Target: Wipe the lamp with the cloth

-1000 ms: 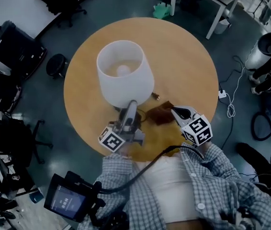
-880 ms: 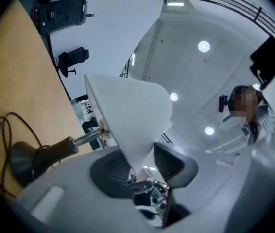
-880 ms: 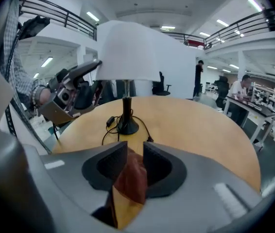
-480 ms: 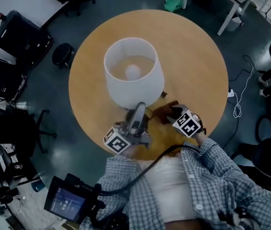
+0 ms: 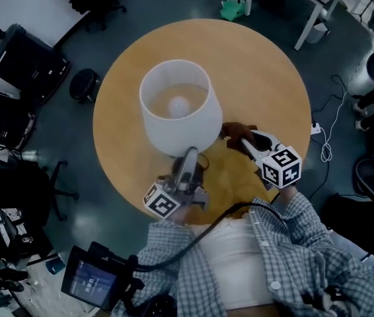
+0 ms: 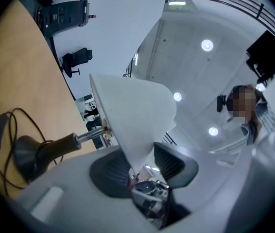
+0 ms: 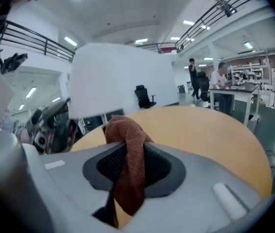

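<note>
On the round table (image 5: pixel 266 71), left gripper (image 5: pixel 189 153) pinches the lamp (image 5: pixel 176 107) by its shade rim. Right gripper (image 5: pixel 242 137), jaws just closing, grips the cloth (image 5: pixel 234 131), raised beside the shade since a second ago.

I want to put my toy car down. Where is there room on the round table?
The far half of the table, behind the lamp, is bare wood. So is the right side, between the cloth and the table's right edge. The near edge, by the person, is crowded: the cloth is held close beside the lamp.
</note>
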Action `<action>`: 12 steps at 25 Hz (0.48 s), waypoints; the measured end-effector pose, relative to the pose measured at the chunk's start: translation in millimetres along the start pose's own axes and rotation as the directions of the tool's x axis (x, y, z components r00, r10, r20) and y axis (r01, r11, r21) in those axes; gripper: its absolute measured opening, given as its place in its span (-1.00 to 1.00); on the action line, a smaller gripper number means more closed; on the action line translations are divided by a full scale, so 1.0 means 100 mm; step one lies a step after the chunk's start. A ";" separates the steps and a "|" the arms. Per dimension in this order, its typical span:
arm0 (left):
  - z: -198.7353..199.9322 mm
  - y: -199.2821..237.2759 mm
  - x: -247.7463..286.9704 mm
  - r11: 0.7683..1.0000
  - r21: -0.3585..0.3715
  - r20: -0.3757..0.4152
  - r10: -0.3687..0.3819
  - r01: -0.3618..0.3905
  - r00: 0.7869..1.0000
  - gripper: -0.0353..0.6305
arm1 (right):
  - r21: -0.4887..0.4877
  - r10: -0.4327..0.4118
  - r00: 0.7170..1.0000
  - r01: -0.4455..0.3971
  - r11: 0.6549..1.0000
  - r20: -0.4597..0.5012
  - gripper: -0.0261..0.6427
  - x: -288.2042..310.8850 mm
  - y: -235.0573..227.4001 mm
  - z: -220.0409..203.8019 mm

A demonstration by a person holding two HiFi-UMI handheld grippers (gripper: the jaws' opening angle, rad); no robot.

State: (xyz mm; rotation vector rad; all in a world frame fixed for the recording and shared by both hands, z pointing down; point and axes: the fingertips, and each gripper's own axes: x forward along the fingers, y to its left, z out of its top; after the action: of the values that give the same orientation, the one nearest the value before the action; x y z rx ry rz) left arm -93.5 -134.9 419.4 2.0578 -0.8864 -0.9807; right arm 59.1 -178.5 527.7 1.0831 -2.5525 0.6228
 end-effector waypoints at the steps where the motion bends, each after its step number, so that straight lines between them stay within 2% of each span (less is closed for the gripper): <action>1: 0.00 0.00 0.00 1.000 0.003 0.001 0.001 -0.001 1.000 -0.48 | 0.006 -0.009 0.997 0.009 1.000 0.076 -0.62 -0.09 -0.01 0.29; 3: 0.00 0.01 0.01 1.000 0.006 0.004 0.002 -0.002 1.000 -0.48 | 0.007 0.000 0.976 -0.001 1.000 0.219 -0.62 -0.27 0.01 0.88; 7: -0.02 0.01 0.03 1.000 0.006 0.004 0.003 -0.003 1.000 -0.48 | -0.023 0.079 0.902 -0.077 0.997 0.425 -0.62 -0.54 0.25 1.84; 10: -0.03 0.02 0.02 1.000 0.004 -0.003 0.007 -0.007 1.000 -0.48 | -0.045 0.146 0.846 -0.143 0.989 0.513 -0.62 -0.57 0.48 2.25; 12: -0.04 0.02 0.02 1.000 0.001 -0.005 0.007 -0.007 1.000 -0.48 | -0.033 0.174 0.834 -0.184 0.982 0.523 -0.62 -0.49 0.56 2.34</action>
State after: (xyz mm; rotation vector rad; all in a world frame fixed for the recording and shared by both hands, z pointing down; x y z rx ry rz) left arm -89.6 -135.8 422.1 2.0555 -0.8914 -0.9709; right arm 27.1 -230.3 289.6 1.1544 -3.1552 0.4334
